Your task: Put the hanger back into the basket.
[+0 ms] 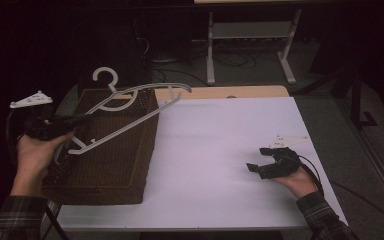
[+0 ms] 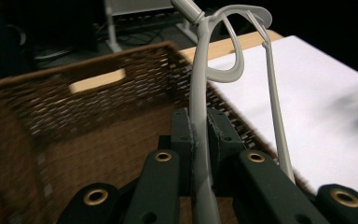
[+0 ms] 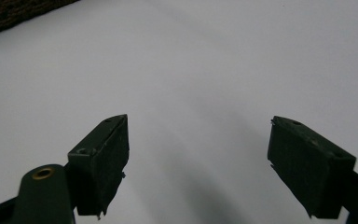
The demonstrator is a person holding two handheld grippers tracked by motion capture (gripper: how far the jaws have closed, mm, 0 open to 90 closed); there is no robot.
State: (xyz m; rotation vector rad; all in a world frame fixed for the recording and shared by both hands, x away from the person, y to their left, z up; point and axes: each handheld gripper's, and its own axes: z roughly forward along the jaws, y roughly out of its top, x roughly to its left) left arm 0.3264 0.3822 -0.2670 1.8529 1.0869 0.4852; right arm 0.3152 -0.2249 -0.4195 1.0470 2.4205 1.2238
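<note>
A pale grey plastic clothes hanger hangs tilted above a brown wicker basket on the left of the white table. My left gripper is shut on the hanger's lower end, at the basket's left rim. In the left gripper view the hanger's bar runs up between the two pressed pads, with the basket's inside behind it. My right gripper rests low over the white table at the right, open. Its jaws stand wide apart in the right gripper view with bare table between them.
The basket takes up the table's left third. A wooden strip edges the table's far side. Beyond it, metal table legs and cables lie on a dark floor. A corner of the basket lies at the top left of the right gripper view.
</note>
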